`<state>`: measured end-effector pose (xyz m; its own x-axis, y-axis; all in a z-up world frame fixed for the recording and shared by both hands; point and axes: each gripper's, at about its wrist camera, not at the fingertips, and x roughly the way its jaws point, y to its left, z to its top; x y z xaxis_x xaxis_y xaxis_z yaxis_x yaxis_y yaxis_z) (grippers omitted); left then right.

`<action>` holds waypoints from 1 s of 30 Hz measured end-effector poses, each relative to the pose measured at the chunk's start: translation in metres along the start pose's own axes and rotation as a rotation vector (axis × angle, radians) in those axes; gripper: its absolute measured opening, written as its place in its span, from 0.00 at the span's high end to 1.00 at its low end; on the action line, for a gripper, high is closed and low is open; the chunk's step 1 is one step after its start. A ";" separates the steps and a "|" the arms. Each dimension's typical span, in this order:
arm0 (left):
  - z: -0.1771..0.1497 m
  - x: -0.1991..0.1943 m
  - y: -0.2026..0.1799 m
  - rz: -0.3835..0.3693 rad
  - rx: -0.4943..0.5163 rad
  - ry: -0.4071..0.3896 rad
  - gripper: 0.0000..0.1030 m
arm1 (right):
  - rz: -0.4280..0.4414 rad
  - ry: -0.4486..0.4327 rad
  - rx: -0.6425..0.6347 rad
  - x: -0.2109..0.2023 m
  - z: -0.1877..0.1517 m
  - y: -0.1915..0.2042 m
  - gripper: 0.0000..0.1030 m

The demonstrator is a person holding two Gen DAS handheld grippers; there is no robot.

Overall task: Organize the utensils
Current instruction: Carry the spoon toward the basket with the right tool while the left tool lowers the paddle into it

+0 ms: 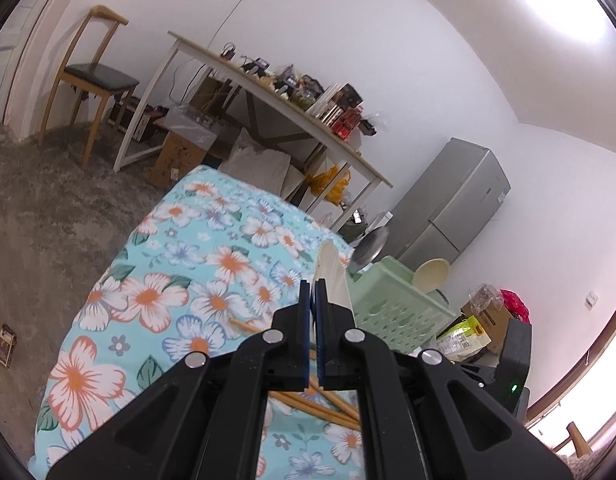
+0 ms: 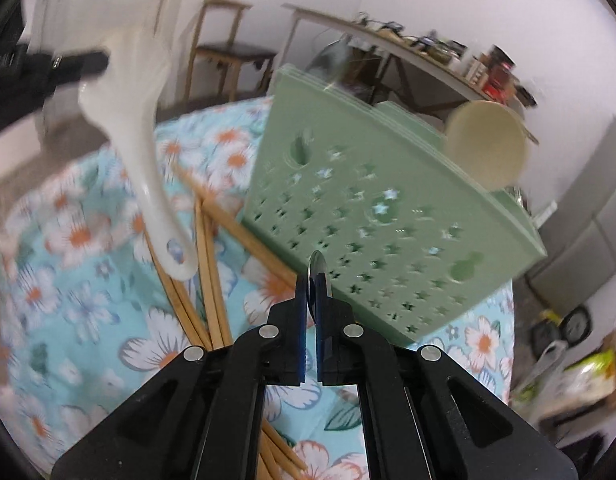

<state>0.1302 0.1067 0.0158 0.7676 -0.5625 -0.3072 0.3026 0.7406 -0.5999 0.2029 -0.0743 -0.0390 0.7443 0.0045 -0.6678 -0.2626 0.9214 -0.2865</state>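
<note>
– The white spoon (image 2: 148, 128) is smeared; its top runs off the frame
– And the chopsticks (image 2: 206, 264)?
– Their near ends vanish behind the right gripper (image 2: 312, 280), whose thin metal piece is mostly hidden
</note>
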 end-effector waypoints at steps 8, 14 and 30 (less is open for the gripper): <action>0.023 -0.026 -0.046 -0.059 0.107 -0.100 0.98 | 0.068 -0.103 0.220 -0.045 -0.004 -0.052 0.99; 0.051 -0.034 -0.095 -0.092 0.236 -0.181 0.98 | 0.096 -0.151 0.311 -0.068 -0.017 -0.077 0.99; 0.070 0.036 -0.153 0.129 0.592 -0.196 0.98 | 0.158 -0.258 0.450 -0.106 -0.052 -0.120 0.99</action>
<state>0.1511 -0.0013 0.1481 0.8911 -0.4187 -0.1748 0.4185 0.9073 -0.0403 0.1237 -0.2059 0.0307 0.8585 0.1993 -0.4724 -0.1368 0.9770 0.1637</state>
